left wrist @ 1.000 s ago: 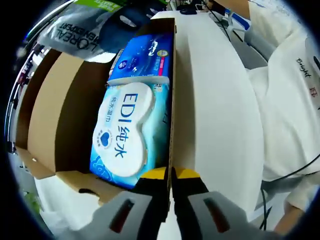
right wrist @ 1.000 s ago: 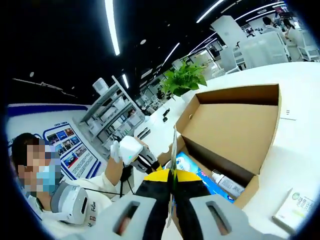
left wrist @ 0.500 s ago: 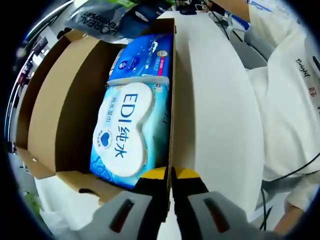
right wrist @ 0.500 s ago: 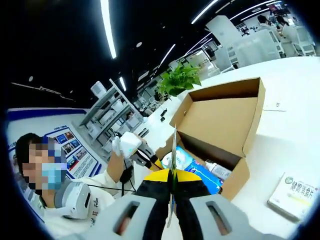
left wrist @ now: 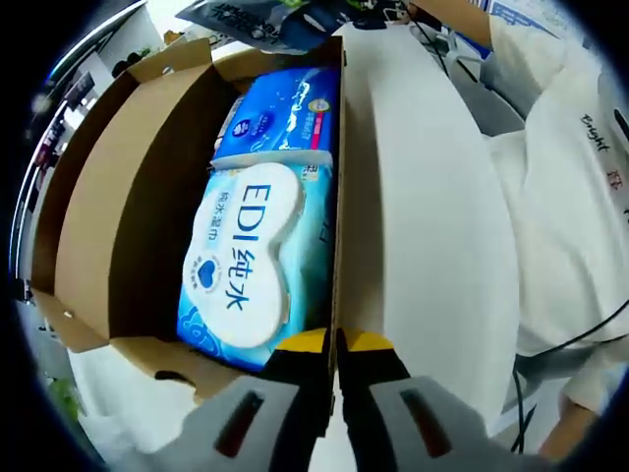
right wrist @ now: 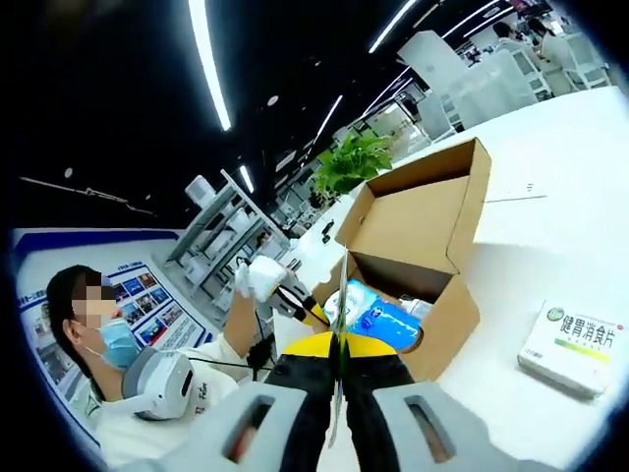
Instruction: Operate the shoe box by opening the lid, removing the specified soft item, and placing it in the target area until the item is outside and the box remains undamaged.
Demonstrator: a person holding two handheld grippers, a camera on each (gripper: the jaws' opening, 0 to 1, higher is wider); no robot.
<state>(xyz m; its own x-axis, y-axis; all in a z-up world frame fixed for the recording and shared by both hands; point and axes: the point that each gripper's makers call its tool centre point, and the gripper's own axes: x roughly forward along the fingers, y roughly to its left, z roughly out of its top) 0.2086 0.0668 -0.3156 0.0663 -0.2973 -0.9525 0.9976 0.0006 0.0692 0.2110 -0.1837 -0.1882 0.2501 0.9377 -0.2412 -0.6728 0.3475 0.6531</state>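
Fingers of left gripper (left wrist: 335, 346) and right gripper (right wrist: 339, 346) both pinch shoe box (left wrist: 128, 197) wall, steadying it; wipes pack (left wrist: 251, 251) inside.

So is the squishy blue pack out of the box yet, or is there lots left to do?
Not yet. The lid is already up. Both the left gripper and right gripper pinch the box's front wall. The blue wipes pack lies inside, so lifting it onto the table is left.

Matt brown cardboard box (left wrist: 118, 197); glossy plastic wipes pack (left wrist: 246, 261).
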